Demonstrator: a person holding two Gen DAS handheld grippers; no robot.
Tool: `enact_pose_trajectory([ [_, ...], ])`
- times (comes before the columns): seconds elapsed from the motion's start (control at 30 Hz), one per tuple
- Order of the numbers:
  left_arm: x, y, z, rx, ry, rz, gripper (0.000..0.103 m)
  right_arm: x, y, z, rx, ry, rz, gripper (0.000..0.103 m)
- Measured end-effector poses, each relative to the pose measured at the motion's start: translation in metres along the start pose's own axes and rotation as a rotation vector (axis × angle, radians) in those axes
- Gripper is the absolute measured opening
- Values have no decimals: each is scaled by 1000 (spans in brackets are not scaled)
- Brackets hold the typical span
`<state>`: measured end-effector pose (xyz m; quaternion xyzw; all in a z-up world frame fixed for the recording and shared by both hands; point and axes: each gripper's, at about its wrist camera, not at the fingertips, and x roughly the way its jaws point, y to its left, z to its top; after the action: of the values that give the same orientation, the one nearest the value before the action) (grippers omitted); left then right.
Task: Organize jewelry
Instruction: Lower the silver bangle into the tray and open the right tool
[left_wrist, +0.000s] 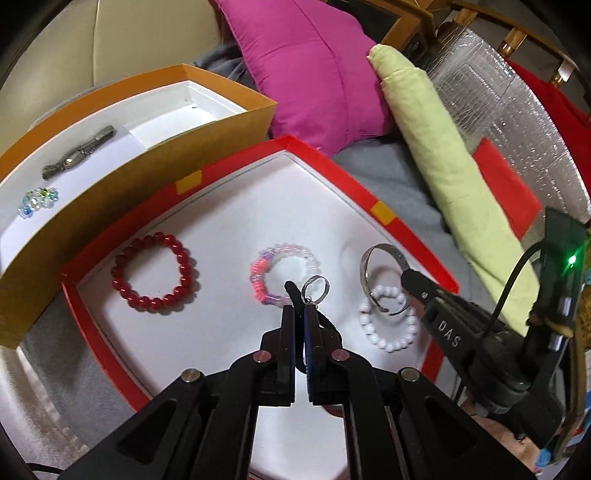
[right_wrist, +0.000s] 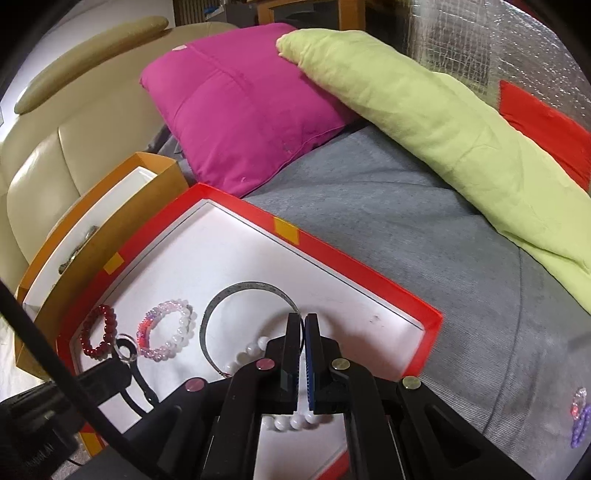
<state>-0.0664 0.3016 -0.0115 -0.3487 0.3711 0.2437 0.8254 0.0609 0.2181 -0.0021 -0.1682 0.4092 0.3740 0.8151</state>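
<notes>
Left gripper (left_wrist: 301, 295) is closed tight, pinching a small silver ring (left_wrist: 316, 288) at its tips, held just above the white floor of the red tray (left_wrist: 391, 221). Right gripper (right_wrist: 303, 325) is also closed, clamped on the rim of a silver bangle (right_wrist: 243, 286), which stands tilted over a white bead bracelet (left_wrist: 388, 321); whether the bangle's lower edge touches the beads or the tray floor can't be told.

Also in the red tray: a pink-and-clear bead bracelet (left_wrist: 282, 273) just behind the left gripper tips, and a dark red bead bracelet (left_wrist: 155, 271) further left, well apart from the others. Both lie flat.

Behind and left of the red tray, touching its edge, an orange box (left_wrist: 147, 170) with a white inside. In it lie a dark metal watch band (left_wrist: 79, 157) and a clear crystal bracelet (left_wrist: 38, 197), near each other.

Trays sit on a grey blanket (right_wrist: 388, 221). On it, far right in the right wrist view, a small purple and pink bead piece (right_wrist: 580, 417), blurry.

Further back: magenta cushion (left_wrist: 314, 70), pale green rolled cloth (left_wrist: 443, 155), red cloth (right_wrist: 546, 125), silver foil sheet (left_wrist: 517, 96), cream sofa (right_wrist: 55, 155).
</notes>
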Motion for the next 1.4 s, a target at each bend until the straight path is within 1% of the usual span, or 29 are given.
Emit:
enact_pose_trajectory([
  [0.07, -1, 2, 0, 7, -7, 29, 5, 2, 3, 2, -4, 4, -1, 3],
  [0.17, 1, 5, 0, 7, -4, 52, 5, 2, 7, 5, -12, 3, -2, 3],
  [0.33, 2, 3, 0, 19, -7, 72, 5, 2, 11, 7, -23, 9, -11, 3],
  [0.8, 5, 6, 1, 7, -6, 99, 5, 3, 14, 10, -29, 19, -21, 3],
  [1.4, 12, 3, -1, 18, 10, 121, 5, 19, 18, 15, -31, 32, -29, 3],
])
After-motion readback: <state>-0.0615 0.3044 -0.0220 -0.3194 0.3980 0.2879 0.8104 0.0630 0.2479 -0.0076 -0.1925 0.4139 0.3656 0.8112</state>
